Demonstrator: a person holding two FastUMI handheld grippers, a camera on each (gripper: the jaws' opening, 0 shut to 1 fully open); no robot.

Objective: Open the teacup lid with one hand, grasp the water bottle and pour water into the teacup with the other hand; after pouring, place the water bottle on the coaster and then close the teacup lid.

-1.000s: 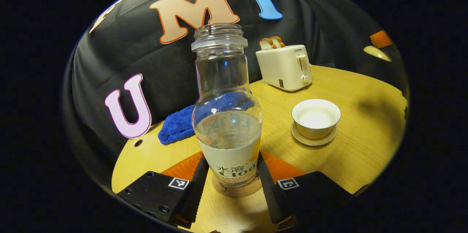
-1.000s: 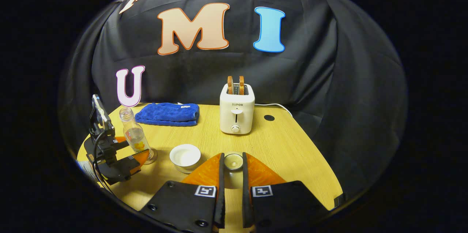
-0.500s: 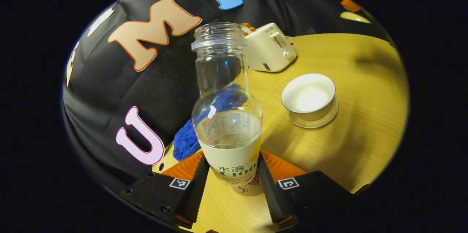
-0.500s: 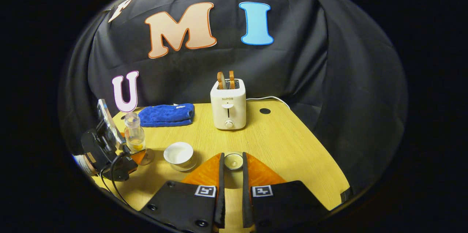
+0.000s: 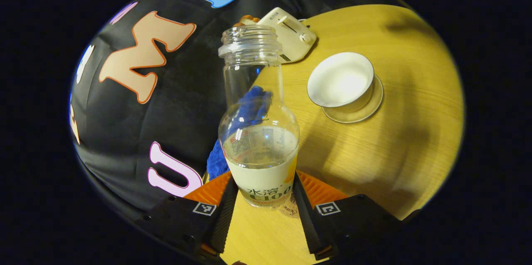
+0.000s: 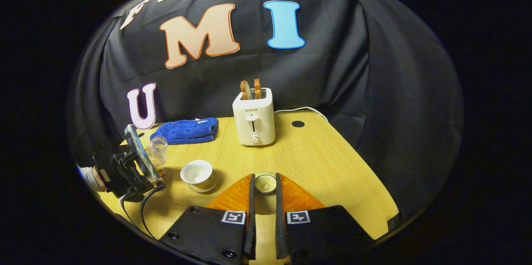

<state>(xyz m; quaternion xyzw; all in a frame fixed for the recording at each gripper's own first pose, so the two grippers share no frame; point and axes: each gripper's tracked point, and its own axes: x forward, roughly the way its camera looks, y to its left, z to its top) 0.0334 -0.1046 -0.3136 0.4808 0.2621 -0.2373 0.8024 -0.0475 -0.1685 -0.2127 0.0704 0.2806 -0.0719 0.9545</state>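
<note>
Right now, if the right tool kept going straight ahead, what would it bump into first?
Probably the toaster. The right tool, shut on the teacup lid, points across bare table toward it, though depth is hard to judge.

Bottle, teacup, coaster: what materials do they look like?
Bottle: clear glossy plastic or glass, can't tell which; the cloth behind shows through, with specular glints and a printed wrap label low down.
Teacup: white glazed ceramic by its smooth sheen and thin rim.
Coaster: probably cork, matte speckled tan.

Wooden table (image 6: 324, 165), blue towel (image 6: 185, 130), toaster (image 6: 253, 121), saucer (image 5: 365, 107), coaster (image 5: 291, 211)
</note>
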